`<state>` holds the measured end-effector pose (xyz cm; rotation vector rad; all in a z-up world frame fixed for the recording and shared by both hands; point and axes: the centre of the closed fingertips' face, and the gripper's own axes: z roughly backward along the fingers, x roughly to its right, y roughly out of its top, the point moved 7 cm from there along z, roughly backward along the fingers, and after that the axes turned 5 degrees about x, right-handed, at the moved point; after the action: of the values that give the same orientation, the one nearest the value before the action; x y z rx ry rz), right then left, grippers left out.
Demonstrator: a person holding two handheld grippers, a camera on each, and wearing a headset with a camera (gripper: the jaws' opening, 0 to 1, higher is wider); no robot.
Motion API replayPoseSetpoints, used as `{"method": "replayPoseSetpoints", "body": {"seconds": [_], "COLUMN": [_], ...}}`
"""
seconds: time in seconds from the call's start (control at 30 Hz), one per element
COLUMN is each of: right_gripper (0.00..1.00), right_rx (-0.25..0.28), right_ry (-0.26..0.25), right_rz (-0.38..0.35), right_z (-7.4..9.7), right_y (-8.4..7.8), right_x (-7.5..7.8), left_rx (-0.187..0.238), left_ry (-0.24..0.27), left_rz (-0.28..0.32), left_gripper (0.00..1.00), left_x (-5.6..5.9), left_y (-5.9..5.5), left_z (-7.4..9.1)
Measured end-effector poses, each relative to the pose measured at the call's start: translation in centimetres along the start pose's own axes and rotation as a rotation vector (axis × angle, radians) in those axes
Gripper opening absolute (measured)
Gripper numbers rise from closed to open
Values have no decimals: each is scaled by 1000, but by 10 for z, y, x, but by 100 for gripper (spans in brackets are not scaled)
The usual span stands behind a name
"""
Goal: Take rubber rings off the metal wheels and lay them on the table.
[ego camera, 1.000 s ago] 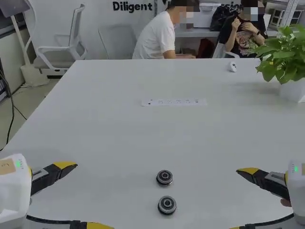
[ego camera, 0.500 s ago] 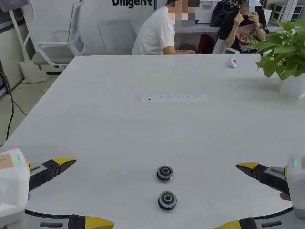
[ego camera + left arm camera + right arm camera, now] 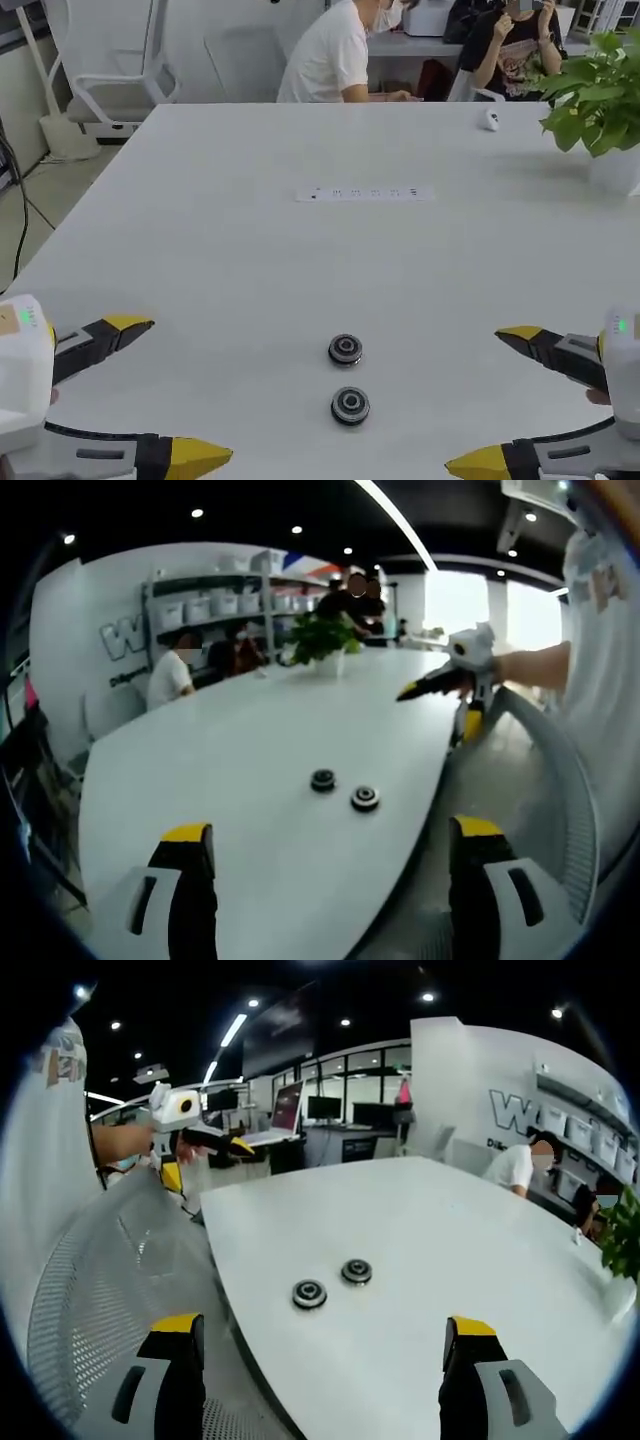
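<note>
Jaws of the left gripper (image 3: 165, 390) and right gripper (image 3: 492, 398) stand wide apart, flanking the far wheel (image 3: 345, 349) and near wheel (image 3: 350, 405); power strip (image 3: 365, 193) and plant (image 3: 595, 95) lie well beyond.

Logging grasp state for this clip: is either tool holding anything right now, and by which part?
Nothing is held. The left tool and right tool both stand open, clear of the two metal wheels lying on the table between them.
</note>
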<state>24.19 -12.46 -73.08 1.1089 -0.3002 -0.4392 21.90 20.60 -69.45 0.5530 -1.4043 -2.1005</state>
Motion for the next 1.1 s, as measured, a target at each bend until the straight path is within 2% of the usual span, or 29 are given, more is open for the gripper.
{"method": "replayPoseSetpoints", "body": {"seconds": [0.23, 0.67, 1.1], "right_gripper": [99, 99, 99], "right_rx": [-10, 11, 26], "right_ry": [10, 12, 28], "right_rz": [1, -12, -22], "right_z": [-1, -1, -17], "right_y": [-2, -2, -7], "right_x": [-2, -1, 8], "left_rx": [-5, -7, -12], "left_ry": [-5, -26, -36], "left_rz": [0, -9, -23], "left_gripper": [99, 98, 96], "left_x": [1, 4, -7], "left_y": [-1, -4, -7], "left_z": [-2, -12, -25]}}
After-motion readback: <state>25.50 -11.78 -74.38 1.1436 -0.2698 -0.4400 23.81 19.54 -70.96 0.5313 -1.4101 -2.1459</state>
